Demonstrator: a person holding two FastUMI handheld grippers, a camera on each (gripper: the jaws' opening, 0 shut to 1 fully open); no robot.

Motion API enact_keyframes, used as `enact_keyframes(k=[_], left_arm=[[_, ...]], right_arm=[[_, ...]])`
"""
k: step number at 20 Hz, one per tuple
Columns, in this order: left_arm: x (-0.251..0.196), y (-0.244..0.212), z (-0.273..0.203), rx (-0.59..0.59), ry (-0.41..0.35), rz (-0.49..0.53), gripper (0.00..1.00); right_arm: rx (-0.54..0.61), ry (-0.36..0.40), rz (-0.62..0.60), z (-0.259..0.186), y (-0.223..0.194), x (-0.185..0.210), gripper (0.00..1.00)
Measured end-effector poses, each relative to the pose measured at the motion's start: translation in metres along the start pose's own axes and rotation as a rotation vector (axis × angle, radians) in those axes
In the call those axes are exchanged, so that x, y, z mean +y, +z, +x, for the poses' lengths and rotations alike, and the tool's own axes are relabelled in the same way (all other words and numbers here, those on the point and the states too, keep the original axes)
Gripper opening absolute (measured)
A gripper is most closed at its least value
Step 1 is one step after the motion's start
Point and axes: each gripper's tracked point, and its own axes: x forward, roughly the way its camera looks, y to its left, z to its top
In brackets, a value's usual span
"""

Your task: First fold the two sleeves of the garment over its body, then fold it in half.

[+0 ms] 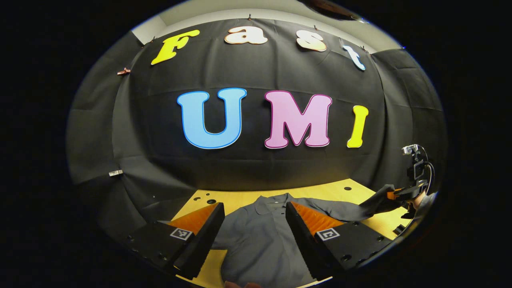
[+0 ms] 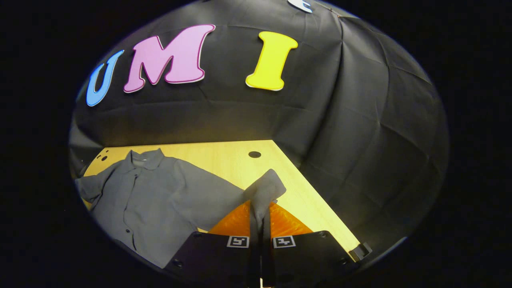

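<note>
Grey shirt (image 2: 160,196) lies flat on the desk (image 2: 232,160), collar away from me; my right gripper (image 2: 260,218) has its fingers pinched on one sleeve cuff (image 2: 266,188) - lifted, not folded; left gripper (image 1: 254,224) hangs wide open over the body - both sleeves and the half-fold remain.

Both views are dim overall, with light falling from above onto the wooden table (image 2: 224,158), which glows warm yellow while the black cloth wall (image 1: 256,76) stays dark and shows faint creases. Fisheye distortion bends straight edges strongly toward the rims. Focus is fairly sharp centrally and softens at the borders, with no strong glare.
</note>
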Motion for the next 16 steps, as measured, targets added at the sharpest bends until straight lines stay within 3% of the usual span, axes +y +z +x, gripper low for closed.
enact_keyframes(k=[4,10,16], left_arm=[[0.025,-0.002,-0.008,-0.013,-0.005,-0.003,0.96],[0.068,-0.018,-0.016,0.004,0.022,-0.043,0.97],[0.125,-0.029,-0.021,0.012,0.084,-0.052,0.97]], right_arm=[[-0.053,0.059,0.015,-0.031,0.026,0.05,0.07],[-0.14,0.215,0.017,-0.047,0.074,0.166,0.07],[-0.144,0.354,-0.006,-0.047,0.077,0.279,0.07]])
